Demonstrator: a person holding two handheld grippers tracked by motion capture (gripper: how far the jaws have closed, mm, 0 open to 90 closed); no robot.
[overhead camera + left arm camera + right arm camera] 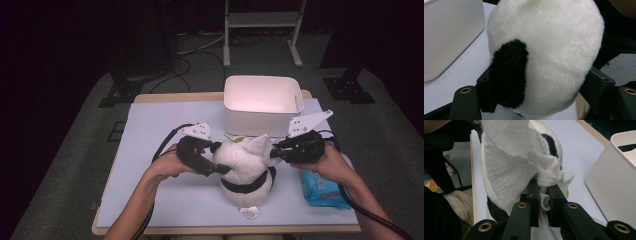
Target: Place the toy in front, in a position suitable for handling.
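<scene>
Left claw (pixel 218 159) hugs the plush panda (pixel 243 167) (head between jaws); right claw (pixel 274 150) pinches its cloth.

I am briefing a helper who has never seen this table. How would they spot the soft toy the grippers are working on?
Start at the white rectangular plastic bin at the table's far edge. Just in front of it sits the white plush panda toy with black patches, between the left gripper and the right gripper. Unlike the flat blue wipes packet to its right, it is round and furry.
</scene>
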